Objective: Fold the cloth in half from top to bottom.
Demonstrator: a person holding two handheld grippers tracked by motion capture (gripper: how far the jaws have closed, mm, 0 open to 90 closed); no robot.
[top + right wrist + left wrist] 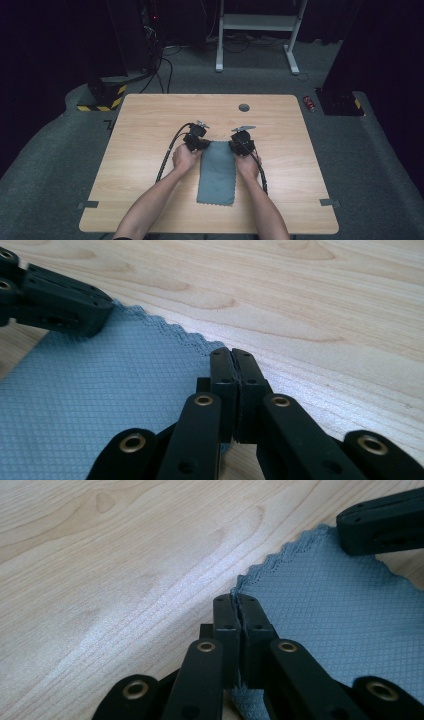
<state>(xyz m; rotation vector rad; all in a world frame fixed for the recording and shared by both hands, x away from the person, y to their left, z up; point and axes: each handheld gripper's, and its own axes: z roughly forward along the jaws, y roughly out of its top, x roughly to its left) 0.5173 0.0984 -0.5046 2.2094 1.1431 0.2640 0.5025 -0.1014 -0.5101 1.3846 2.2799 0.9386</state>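
A: Grey-blue cloth point(217, 172), woven in a fine diamond grid with a scalloped edge, lying flat on the wooden counter point(150, 130). It runs from the two sets of fingers back toward the person.

B: State of the fingers?

A: Left gripper point(235, 630): fingers point(225, 615) pressed together with the cloth's far left corner pinched between them; a sliver of fabric shows in the seam. Right gripper point(233, 390): fingers point(247, 375) likewise closed, on the far right corner. In each gripper view the other gripper sits farther along the same scalloped edge.

B: How will it handle?

A: Judging by the weave and thinness: light, soft, no stiffness at all. It will probably sag between the two grips and drape once lifted. Not fragile. The mesh texture should give the pads some bite, but a hold this close to the edge could slip out under a tug.

B: Best place to hold?

A: The corners, as now, a little inside the scallops. Keeping both corners level would keep the far edge taut for folding or carrying.
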